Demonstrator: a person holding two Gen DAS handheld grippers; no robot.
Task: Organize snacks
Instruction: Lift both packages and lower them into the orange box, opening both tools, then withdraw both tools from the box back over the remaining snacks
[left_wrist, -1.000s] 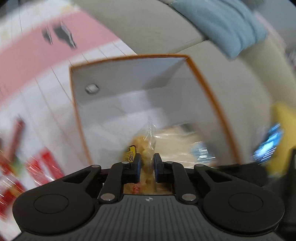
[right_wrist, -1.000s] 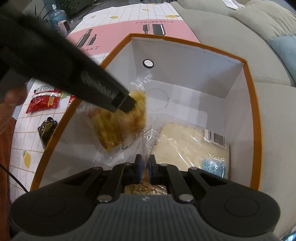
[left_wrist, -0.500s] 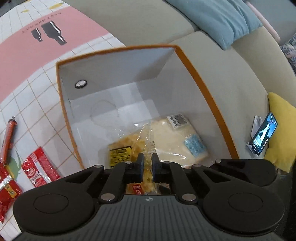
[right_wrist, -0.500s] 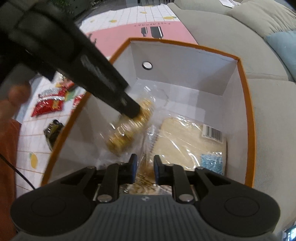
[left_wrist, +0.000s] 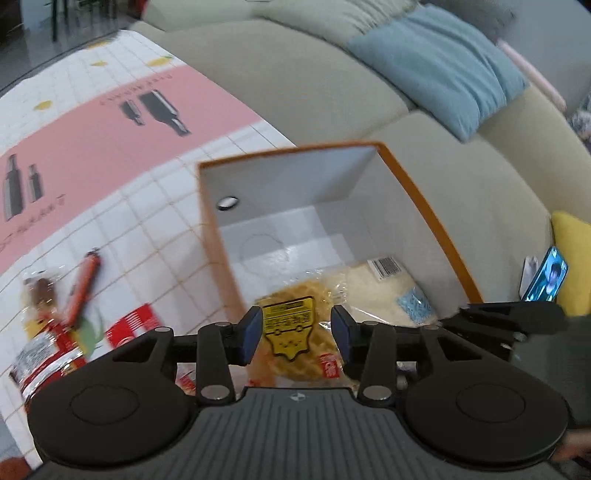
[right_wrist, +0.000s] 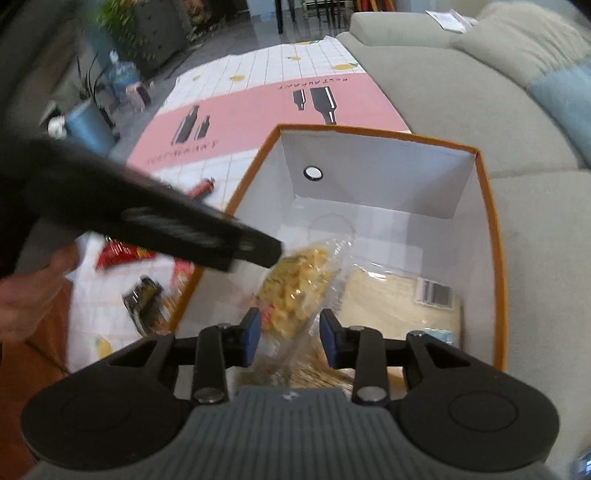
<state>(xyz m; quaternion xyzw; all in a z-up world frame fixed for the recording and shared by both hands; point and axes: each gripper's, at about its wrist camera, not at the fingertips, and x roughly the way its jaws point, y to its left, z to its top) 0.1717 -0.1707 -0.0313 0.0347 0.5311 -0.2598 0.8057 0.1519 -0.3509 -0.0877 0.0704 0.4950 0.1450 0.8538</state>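
Note:
An orange-rimmed white box (left_wrist: 424, 206) (right_wrist: 491, 221) stands on the patterned mat. Inside lie a clear bag of yellow waffle snacks (left_wrist: 295, 332) (right_wrist: 295, 291) and a pale flat packet with a barcode (left_wrist: 384, 291) (right_wrist: 399, 299). My left gripper (left_wrist: 296, 332) is open above the box's near edge, jaws either side of the waffle bag and apart from it. My right gripper (right_wrist: 290, 334) is open over the same bag, not gripping it. The left gripper's black body (right_wrist: 177, 229) crosses the right wrist view.
Red snack packets (left_wrist: 44, 350) (right_wrist: 122, 254), a red stick snack (left_wrist: 85, 284) and a dark packet (right_wrist: 144, 299) lie on the mat left of the box. A grey sofa (left_wrist: 295, 85) with a blue cushion (left_wrist: 443, 70) is behind. A phone (left_wrist: 548, 273) leans at right.
Both grippers have opened and let go of the waffle bag, which now lies in the box. The left gripper has drawn back and up from the box.

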